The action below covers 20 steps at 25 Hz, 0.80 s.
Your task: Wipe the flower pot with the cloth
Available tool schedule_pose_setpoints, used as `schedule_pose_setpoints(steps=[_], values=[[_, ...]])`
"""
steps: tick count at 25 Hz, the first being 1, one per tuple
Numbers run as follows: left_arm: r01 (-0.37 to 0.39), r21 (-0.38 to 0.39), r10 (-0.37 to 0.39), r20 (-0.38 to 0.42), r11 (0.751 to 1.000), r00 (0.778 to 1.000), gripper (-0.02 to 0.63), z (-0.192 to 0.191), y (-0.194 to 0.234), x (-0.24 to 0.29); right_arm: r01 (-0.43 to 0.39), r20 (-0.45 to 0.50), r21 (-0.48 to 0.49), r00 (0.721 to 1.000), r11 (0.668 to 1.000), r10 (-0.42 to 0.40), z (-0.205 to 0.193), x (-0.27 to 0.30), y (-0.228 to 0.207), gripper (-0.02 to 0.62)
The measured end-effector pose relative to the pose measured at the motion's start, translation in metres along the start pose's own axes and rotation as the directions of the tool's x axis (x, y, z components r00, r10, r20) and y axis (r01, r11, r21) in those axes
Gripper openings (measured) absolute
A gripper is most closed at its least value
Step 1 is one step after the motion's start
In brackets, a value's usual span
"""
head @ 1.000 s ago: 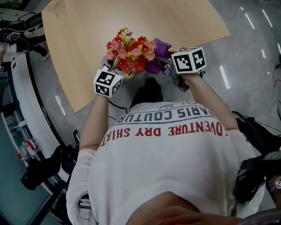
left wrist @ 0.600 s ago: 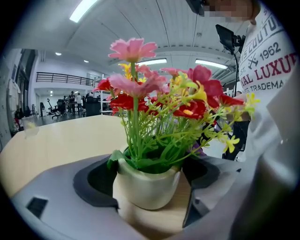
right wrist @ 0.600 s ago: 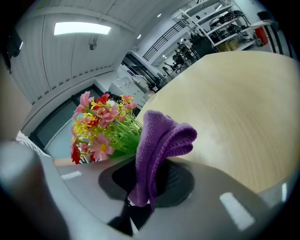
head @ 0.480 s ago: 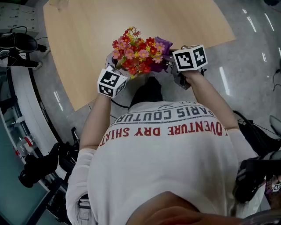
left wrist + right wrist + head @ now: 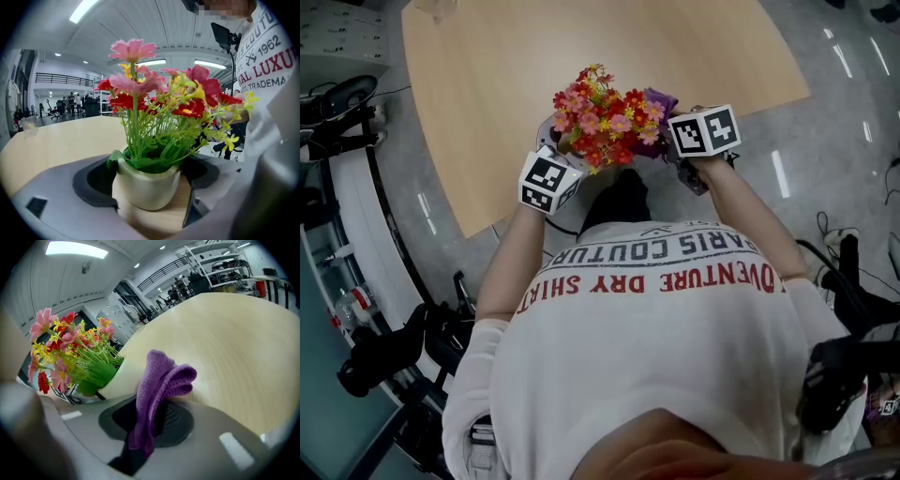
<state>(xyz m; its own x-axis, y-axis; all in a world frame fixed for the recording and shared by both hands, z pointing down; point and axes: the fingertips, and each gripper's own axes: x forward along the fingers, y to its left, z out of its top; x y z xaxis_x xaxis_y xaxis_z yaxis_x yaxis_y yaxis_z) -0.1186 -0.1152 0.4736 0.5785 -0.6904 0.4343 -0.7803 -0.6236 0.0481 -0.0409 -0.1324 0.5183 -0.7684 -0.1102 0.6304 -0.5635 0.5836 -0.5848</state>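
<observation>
A cream flower pot (image 5: 147, 186) with red, pink and yellow artificial flowers (image 5: 605, 117) stands near the wooden table's (image 5: 581, 47) front edge. My left gripper (image 5: 149, 180) is shut on the pot, a dark pad on each side of it; its marker cube (image 5: 548, 181) shows below the flowers. My right gripper (image 5: 150, 414) is shut on a purple knitted cloth (image 5: 159, 378). The cloth's folded end sticks out past the jaws, right beside the pot's wall (image 5: 123, 376). In the head view, cloth (image 5: 662, 101) peeks out between the flowers and the right marker cube (image 5: 703, 131).
The table stretches away bare beyond the pot, with a small pale object (image 5: 436, 7) at its far corner. A grey shiny floor (image 5: 825, 112) lies to the right. A white curved frame with cables and black gear (image 5: 356, 234) stands at the left.
The right gripper has dipped a little with the cloth, so less purple shows beside the flowers. The left gripper keeps its hold on the pot. The head view has shifted slightly.
</observation>
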Motion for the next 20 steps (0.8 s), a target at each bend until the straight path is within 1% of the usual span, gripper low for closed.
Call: schedule_pose_setpoints(steps=[2,4,7,10,15,18,20], values=[[-0.007,-0.001,0.007,-0.002,1.0,1.0,0.436,0.0,0.001,0.001,0.0,0.005,0.004,1.0,1.0,0.0,0.001,0.0,-0.001,0.061],[-0.029,-0.008,0.029,-0.005,1.0,1.0,0.436,-0.002,0.0,0.002,0.001,0.018,0.016,1.0,1.0,-0.001,0.0,-0.002,-0.003,0.061],[-0.089,-0.033,0.089,0.009,0.995,0.996,0.436,-0.006,0.002,0.001,0.0,0.043,0.022,0.999,1.0,-0.001,-0.003,-0.006,-0.005,0.061],[-0.167,-0.091,0.171,0.036,0.982,0.985,0.436,-0.005,0.008,-0.007,-0.001,0.058,0.023,0.998,1.0,-0.001,-0.003,-0.011,-0.006,0.061],[-0.3,-0.191,0.315,0.055,0.935,0.947,0.437,-0.011,0.003,-0.022,0.003,0.076,0.034,0.997,0.999,-0.005,-0.015,-0.02,0.0,0.061],[-0.354,-0.252,0.373,0.031,0.901,0.927,0.437,-0.019,-0.005,-0.015,0.005,0.083,0.039,0.996,0.999,-0.008,-0.024,-0.027,0.0,0.061],[-0.397,-0.274,0.417,0.017,0.876,0.909,0.437,-0.022,-0.007,-0.009,0.006,0.09,0.044,0.996,0.999,-0.01,-0.029,-0.031,-0.004,0.061]])
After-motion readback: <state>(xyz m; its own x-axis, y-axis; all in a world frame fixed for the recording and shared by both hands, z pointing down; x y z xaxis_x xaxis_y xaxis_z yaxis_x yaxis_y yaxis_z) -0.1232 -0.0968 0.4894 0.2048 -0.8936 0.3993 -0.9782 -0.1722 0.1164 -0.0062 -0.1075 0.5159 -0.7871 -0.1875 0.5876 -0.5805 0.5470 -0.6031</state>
